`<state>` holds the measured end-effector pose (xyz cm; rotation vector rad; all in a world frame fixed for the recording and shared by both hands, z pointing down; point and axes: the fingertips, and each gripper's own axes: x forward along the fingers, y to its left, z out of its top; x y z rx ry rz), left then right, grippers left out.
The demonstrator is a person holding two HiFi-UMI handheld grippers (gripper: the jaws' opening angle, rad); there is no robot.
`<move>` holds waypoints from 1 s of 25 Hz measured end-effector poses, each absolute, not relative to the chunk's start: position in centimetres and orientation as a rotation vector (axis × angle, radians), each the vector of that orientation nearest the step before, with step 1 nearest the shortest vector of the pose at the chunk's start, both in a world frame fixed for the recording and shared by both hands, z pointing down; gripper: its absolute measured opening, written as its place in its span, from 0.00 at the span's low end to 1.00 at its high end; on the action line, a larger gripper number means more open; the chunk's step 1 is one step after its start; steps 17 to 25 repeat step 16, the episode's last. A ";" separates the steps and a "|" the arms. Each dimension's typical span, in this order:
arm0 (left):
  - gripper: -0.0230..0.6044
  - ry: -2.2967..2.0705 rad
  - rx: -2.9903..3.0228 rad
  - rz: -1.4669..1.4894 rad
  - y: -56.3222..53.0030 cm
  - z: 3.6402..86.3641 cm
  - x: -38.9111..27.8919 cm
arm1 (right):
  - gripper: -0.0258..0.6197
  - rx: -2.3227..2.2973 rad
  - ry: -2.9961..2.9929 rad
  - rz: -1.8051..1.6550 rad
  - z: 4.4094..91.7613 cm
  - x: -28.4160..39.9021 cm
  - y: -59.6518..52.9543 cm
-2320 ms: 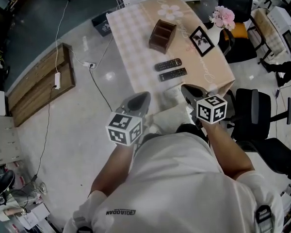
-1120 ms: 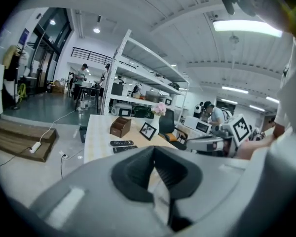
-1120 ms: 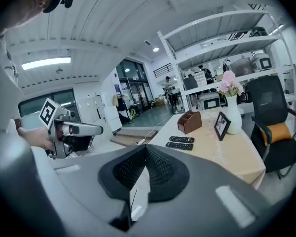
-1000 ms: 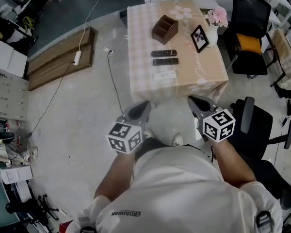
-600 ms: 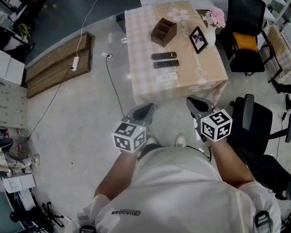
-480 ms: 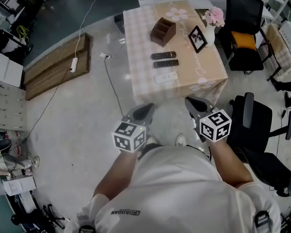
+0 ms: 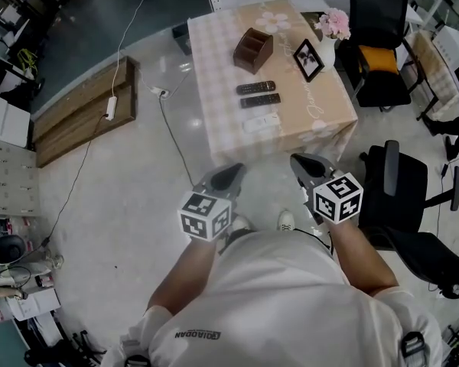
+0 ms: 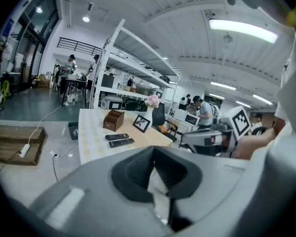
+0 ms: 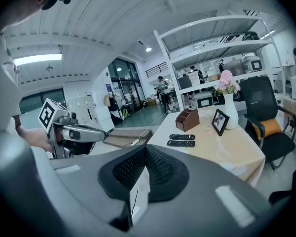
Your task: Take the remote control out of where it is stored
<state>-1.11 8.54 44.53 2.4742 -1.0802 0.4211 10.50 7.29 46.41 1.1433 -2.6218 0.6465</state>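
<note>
- Head view: two black remotes (image 7: 255,87) lie side by side on the checkered table (image 7: 214,60). Their long axes run left-right, just in front of the wooden holder (image 7: 253,50). A white remote (image 7: 262,121) sits nearer the edge, with a photo frame (image 7: 307,58) and flower vase (image 7: 333,25) off to the right. The left gripper (image 7: 231,172) and right gripper (image 7: 297,160) hang over the floor (image 7: 122,205), well short of the table.
- Left gripper view: jaws closed together, nothing in them, remotes (image 8: 116,137) far ahead.
- Right gripper view: jaws pinched together, empty. Can't tell which end of the remotes (image 9: 182,137) is the front.
</note>
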 end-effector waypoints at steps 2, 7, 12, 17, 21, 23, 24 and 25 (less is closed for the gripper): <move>0.04 -1.074 2.478 0.422 8.5 44.5 -1.1 | 0.04 1.146 -2.620 0.639 46.3 10.5 7.4; 0.04 -1.065 2.491 0.421 8.2 44.4 -1.0 | 0.04 1.153 -2.615 0.636 46.6 10.4 7.3; 0.04 -1.062 2.496 0.421 8.1 44.4 -1.1 | 0.04 1.149 -2.612 0.629 46.7 10.3 7.4; 0.04 -1.060 2.499 0.424 7.9 44.4 -1.0 | 0.04 1.147 -2.608 0.625 46.7 10.4 7.2; 0.04 -1.060 2.499 0.424 7.9 44.4 -1.0 | 0.04 1.147 -2.608 0.625 46.7 10.4 7.2; 0.04 -1.060 2.499 0.424 7.9 44.4 -1.0 | 0.04 1.147 -2.608 0.625 46.7 10.4 7.2; 0.04 -1.060 2.499 0.424 7.9 44.4 -1.0 | 0.04 1.147 -2.608 0.625 46.7 10.4 7.2; 0.04 -1.060 2.499 0.424 7.9 44.4 -1.0 | 0.04 1.147 -2.608 0.625 46.7 10.4 7.2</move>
